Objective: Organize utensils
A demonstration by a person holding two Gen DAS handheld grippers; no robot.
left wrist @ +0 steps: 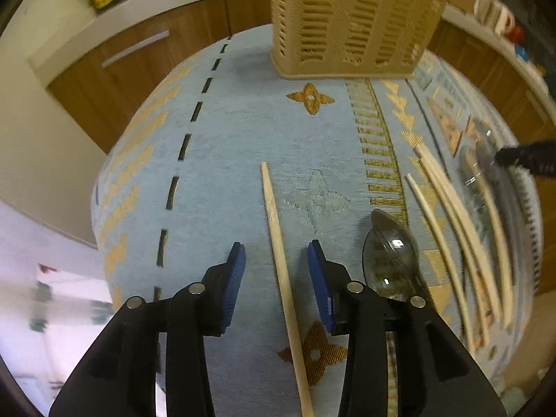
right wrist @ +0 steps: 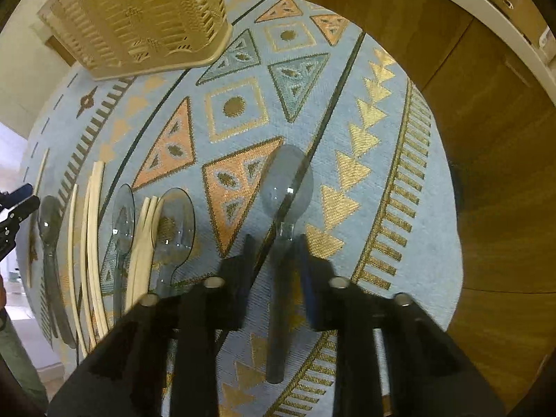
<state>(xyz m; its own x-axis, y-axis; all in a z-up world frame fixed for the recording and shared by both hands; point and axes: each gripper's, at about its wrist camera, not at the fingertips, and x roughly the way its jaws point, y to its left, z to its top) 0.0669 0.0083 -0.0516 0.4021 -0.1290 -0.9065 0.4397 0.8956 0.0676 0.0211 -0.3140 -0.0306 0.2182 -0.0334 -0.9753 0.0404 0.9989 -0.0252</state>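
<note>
Patterned blue cloth on tabletop (left wrist: 226, 173), basket (left wrist: 347, 24) at far edge. Left gripper (left wrist: 277, 260) spread wide astride a chopstick (left wrist: 278, 243); right gripper (right wrist: 274, 253) spread around smoky spoon (right wrist: 283, 208).

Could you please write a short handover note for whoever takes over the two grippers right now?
Left gripper: open, empty, fingers either side of a lone wooden chopstick lying on the cloth.
Right gripper: open, straddling the handle of a clear plastic spoon; not yet clamped.
Basket: at the far side of the cloth; the contents cannot be seen from here.
Left to do: more chopsticks and three other clear spoons lie loose in a row on the cloth between the grippers.
Done: nothing I can confirm.
</note>
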